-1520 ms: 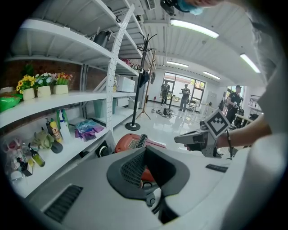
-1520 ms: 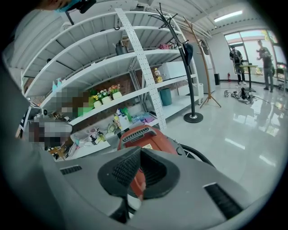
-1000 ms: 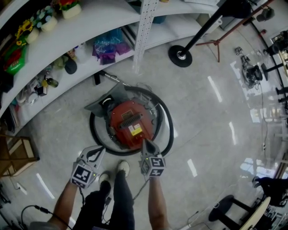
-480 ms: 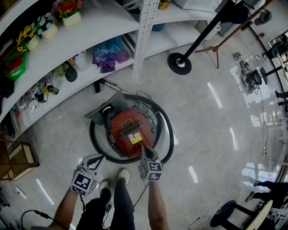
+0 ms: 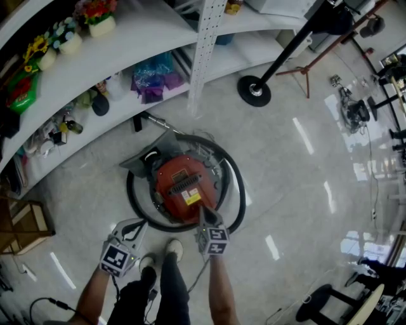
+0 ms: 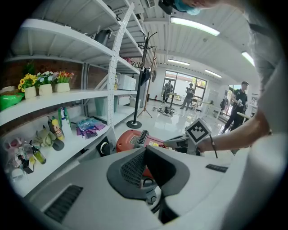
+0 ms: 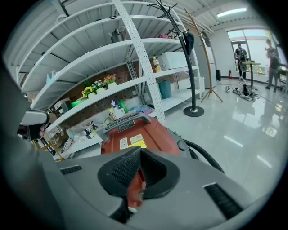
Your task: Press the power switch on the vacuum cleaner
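Observation:
A red canister vacuum cleaner stands on the glossy floor with its black hose coiled around it. A black handle and a yellow label are on its top. My right gripper is shut, and its tip is over the near rear edge of the red body, which shows red right under the jaws. My left gripper is shut and holds nothing. It hangs to the left of the vacuum, just outside the hose. The power switch itself is hidden.
White curved shelves beyond the vacuum hold flower pots, bottles and purple bags. A coat stand base sits far right. A wooden frame is at left, a stool lower right. The person's shoes are just behind the vacuum.
The head view has shifted slightly, so the vacuum sits a little lower in the picture. Both grippers stay shut and keep nearly the same places beside the vacuum.

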Tool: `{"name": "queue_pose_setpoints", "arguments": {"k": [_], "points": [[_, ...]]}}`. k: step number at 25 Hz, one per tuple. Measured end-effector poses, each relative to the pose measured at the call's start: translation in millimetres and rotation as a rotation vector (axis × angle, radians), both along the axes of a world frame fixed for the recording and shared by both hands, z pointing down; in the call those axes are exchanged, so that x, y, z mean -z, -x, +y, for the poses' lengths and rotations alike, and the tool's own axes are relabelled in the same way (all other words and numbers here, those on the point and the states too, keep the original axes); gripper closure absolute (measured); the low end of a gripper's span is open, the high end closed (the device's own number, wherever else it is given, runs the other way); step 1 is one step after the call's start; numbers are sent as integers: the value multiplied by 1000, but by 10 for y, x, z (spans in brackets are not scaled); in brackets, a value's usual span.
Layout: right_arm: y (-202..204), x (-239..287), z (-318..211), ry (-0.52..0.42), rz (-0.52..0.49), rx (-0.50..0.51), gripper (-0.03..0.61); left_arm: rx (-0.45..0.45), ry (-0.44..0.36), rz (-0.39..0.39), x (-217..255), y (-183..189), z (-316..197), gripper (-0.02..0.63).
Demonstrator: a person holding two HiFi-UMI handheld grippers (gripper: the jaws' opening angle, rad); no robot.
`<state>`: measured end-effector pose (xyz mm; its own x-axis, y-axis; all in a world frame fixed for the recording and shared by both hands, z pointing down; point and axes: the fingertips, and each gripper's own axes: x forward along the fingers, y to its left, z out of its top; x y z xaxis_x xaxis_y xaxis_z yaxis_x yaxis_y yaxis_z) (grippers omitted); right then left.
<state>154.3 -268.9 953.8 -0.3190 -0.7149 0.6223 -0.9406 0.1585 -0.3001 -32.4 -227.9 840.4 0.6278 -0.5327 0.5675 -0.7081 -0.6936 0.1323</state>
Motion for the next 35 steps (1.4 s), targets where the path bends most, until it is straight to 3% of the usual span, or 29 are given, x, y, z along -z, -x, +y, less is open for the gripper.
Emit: {"name": "queue_pose_setpoints", "arguments": {"k": [28, 32, 35], "points": [[-46, -96, -33, 14, 22, -12, 566, 9, 6, -3, -66, 28, 28, 607], [-54, -84, -34, 8, 15, -16, 566, 46, 27, 24, -55, 21, 38, 607], [-68, -108, -25, 10, 24, -15, 566, 14, 12, -3, -55, 42, 38, 607]]}}
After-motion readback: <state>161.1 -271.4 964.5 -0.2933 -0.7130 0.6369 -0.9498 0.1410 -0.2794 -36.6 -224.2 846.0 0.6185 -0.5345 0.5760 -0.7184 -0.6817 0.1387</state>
